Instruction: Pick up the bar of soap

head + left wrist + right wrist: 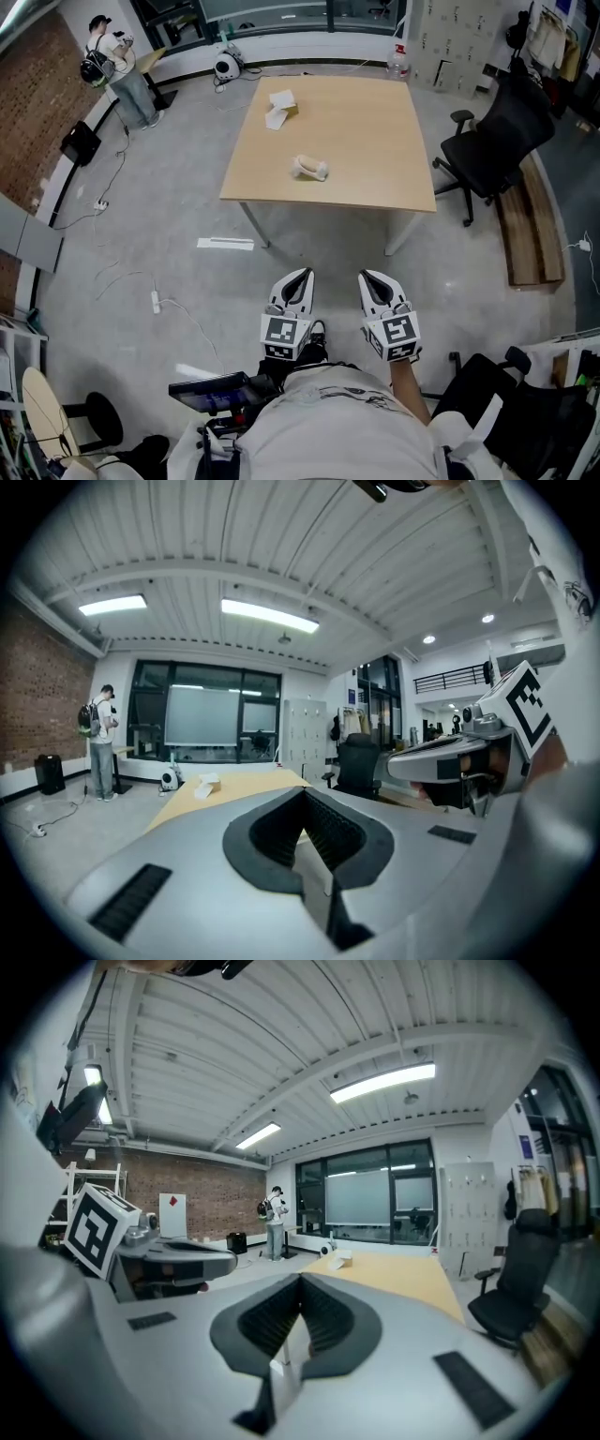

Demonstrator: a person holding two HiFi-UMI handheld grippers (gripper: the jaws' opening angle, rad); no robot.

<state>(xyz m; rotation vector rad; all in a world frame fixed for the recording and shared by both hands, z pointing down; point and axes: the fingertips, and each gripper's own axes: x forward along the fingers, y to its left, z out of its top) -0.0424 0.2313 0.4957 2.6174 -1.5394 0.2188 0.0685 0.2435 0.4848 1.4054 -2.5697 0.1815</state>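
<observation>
A pale oblong bar of soap (309,169) lies near the front middle of the light wooden table (375,141). Both grippers hang low over the floor, close to the person's body and well short of the table. My left gripper (299,275) is shut with nothing between its jaws. My right gripper (369,277) is likewise shut and empty. In the left gripper view the closed left gripper (302,797) points toward the table (239,782), and the soap is not visible there. In the right gripper view the right gripper (300,1283) is shut, with the table (403,1274) beyond.
A white box (281,101) sits at the table's far left. A black office chair (492,150) and a wooden bench (532,225) stand right of the table. A person (101,42) stands by a bin (133,94) far left. Cables and a power strip (157,301) lie on the floor.
</observation>
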